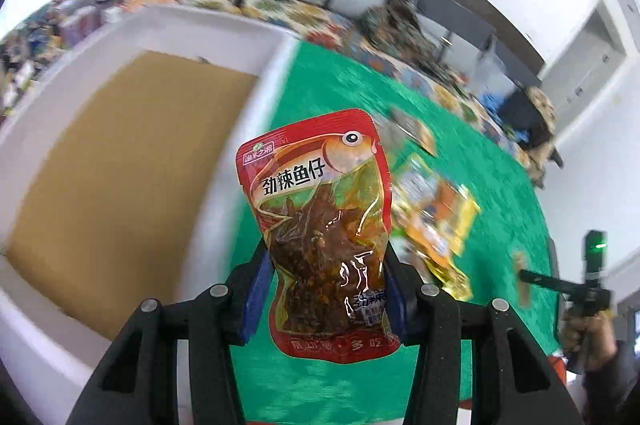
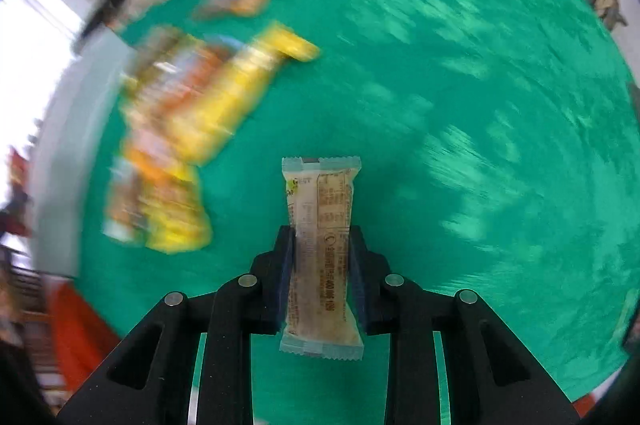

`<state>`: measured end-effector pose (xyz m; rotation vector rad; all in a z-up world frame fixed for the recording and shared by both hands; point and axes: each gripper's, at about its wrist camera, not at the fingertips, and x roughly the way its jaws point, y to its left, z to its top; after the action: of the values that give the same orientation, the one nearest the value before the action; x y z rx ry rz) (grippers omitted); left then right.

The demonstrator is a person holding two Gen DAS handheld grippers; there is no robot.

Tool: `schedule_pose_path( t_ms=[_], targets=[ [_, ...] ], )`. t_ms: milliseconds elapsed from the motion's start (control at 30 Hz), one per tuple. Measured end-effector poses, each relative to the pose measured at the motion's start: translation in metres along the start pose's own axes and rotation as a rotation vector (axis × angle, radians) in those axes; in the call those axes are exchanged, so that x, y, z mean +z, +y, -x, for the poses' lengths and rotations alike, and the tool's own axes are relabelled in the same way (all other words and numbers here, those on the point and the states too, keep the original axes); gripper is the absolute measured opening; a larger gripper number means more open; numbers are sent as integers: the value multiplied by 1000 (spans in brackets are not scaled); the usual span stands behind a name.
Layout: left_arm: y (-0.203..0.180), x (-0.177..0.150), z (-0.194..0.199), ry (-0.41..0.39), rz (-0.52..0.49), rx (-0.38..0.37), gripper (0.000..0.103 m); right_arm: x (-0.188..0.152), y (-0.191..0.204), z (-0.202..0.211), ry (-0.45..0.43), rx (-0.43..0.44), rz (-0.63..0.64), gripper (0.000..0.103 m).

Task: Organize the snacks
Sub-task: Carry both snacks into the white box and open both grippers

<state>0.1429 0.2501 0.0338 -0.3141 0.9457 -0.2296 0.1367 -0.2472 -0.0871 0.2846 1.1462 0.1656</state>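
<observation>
Motion blur smears most of what we see: the loose snack packets (image 2: 176,145) on the green cloth (image 2: 440,105) read only as yellow and orange foil shapes, their print illegible, and the far clutter past the cloth stays unreadable. In the left wrist view the right hand's tool shows only as a dark shape at the right edge.

Our left gripper (image 1: 326,289) is clamped on a red fish-snack pouch (image 1: 320,225), blue pads pressing its waist on both sides. The pouch is glossy plastic with a clear window showing dark, oily pieces; its long axis runs away from us, fish logo at the far end. It hangs above the cloth, just right of a white-walled box (image 1: 52,305) with a brown cardboard floor.

Our right gripper (image 2: 322,281) is clenched on a slim wrapped bar (image 2: 320,245), translucent with crimped, sawtooth ends. It points straight away from us, held above the cloth, right of the packets.
</observation>
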Motion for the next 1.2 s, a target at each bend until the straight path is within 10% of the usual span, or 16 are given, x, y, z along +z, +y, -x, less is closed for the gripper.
schedule_pose_path(
  t_ms=[333,433,533,800,967,1200],
  targets=[
    [127,25,14,34,69,380,64,63,308,22,-63,460,284,29],
    [157,18,6,85,105,459,73,72,377,8,-85,549,282,67],
    [167,7,13,73,128,528,73,78,400,-5,-51,576,222,71],
    [73,35,-4,-194,-40,380,83,45,269,-29,-181,186,360,71],
    [21,36,-86,-22,-202,415,85,6,115,-63,-149,-149,326,71],
    [13,11,-82,-23,-22,303,77,-30,-45,-31,-233,-315,140,71]
  ],
)
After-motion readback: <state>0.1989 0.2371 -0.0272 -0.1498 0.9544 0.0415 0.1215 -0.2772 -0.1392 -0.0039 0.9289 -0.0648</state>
